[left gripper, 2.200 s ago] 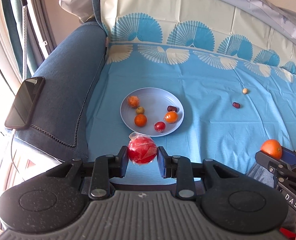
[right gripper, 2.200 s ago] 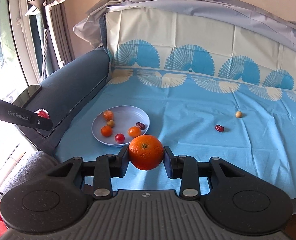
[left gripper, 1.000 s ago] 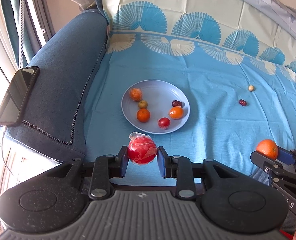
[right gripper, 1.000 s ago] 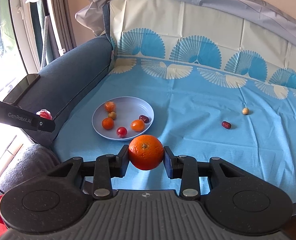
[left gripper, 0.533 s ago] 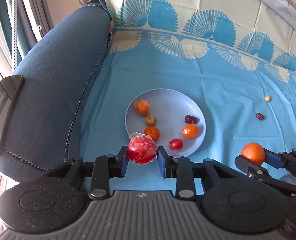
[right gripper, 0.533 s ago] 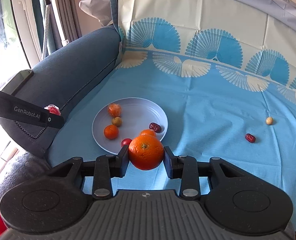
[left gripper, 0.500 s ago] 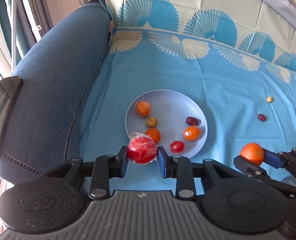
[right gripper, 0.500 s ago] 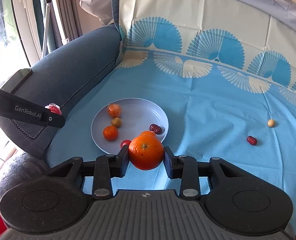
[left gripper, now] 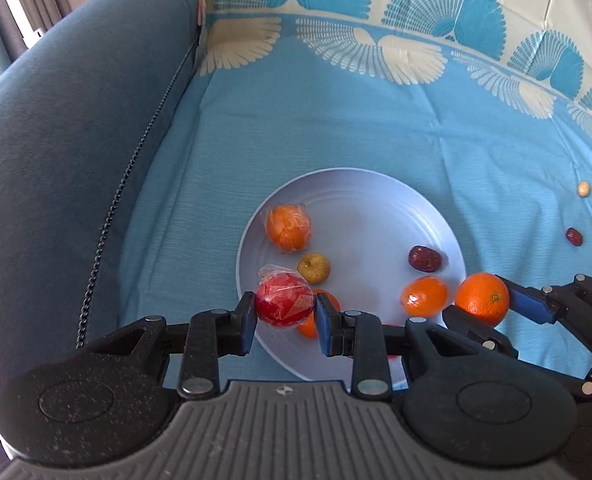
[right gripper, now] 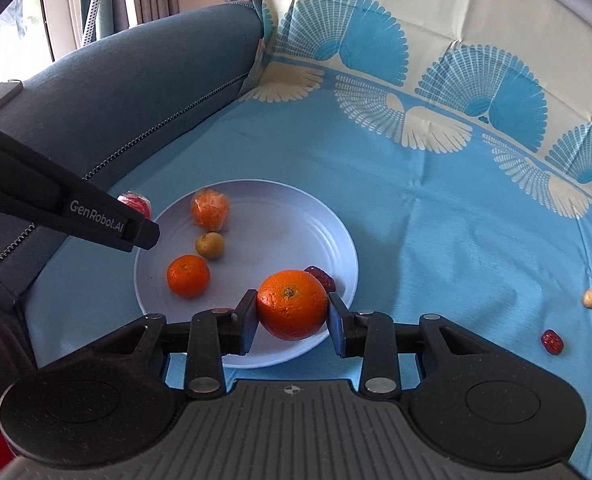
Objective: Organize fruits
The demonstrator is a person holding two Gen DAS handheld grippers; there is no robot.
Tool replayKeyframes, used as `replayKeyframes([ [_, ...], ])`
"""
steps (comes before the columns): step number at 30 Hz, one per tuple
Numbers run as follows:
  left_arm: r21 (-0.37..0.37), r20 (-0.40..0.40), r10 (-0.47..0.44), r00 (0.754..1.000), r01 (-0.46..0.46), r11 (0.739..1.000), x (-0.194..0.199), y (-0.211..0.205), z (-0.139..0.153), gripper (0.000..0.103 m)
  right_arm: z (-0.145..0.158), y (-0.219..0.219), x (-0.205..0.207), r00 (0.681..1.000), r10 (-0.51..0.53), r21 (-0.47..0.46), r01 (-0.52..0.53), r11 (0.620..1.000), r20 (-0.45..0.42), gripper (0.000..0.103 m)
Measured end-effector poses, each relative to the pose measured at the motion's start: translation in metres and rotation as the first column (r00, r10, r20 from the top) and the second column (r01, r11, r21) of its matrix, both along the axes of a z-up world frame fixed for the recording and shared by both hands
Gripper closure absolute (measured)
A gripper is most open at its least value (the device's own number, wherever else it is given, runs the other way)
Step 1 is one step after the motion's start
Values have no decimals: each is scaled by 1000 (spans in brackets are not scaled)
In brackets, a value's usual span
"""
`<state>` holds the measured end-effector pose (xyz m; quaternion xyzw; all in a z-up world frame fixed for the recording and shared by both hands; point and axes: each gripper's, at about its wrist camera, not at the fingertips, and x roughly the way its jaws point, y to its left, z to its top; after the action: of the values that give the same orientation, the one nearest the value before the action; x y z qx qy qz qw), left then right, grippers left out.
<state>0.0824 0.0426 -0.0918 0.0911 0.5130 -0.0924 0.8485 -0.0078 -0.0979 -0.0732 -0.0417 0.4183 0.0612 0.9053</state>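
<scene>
Left gripper (left gripper: 284, 316) tilts down, clamped on a round red fruit (left gripper: 283, 299) in crinkly clear wrap, lower centre over the smooth pale plate (left gripper: 376, 204). Right gripper (right gripper: 291, 318) grips a dimpled orange (right gripper: 291, 305) above the plate's near rim on the blue cloth (right gripper: 436, 232).

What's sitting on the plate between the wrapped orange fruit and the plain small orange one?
A small yellow-green fruit lies between the wrapped orange fruit and the plain small orange on the plate; the right wrist view shows it.
</scene>
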Motion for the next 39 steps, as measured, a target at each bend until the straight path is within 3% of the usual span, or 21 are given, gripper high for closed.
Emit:
replayKeyframes([
  [5,32,-10,-5,1000,5,999,19,-5,-16,65,-19,-1,22,1000,20,-29,-20,999,-11,65],
  [6,38,3,-13,1000,13,999,20,-6,-15,55,-21,-1,25,1000,18,-34,-18,999,-11,64],
  [7,48,23,-12,1000,11,999,21,-6,-12,22,-21,-1,28,1000,21,-38,-21,999,-15,62],
  [8,64,61,1,998,-5,998,20,-6,-7,1,-20,-1,29,999,26,-41,-27,999,-21,50],
  [9,65,120,10,993,-18,998,14,-4,1,0,-16,-1,28,1000,25,-43,-26,999,-13,32],
  [11,52,182,-19,983,10,999,4,0,13,0,-6,-3,18,1000,11,-57,-9,998,25,13],
  [12,58,176,-29,984,19,998,0,2,17,0,-2,-3,12,999,12,-69,-9,998,36,10],
  [18,40,70,8,998,-11,999,-45,25,30,0,18,-2,-45,1000,-8,-70,7,998,-12,6],
  [24,23,34,45,998,-46,999,-94,39,53,0,52,6,-97,1000,-28,-39,28,999,-2,4],
  [29,7,69,31,997,-32,999,-134,40,75,0,82,11,-129,997,-42,-26,43,999,59,2],
  [39,15,113,13,994,-15,1000,-183,40,98,0,110,21,-182,990,-53,-38,58,998,129,1],
])
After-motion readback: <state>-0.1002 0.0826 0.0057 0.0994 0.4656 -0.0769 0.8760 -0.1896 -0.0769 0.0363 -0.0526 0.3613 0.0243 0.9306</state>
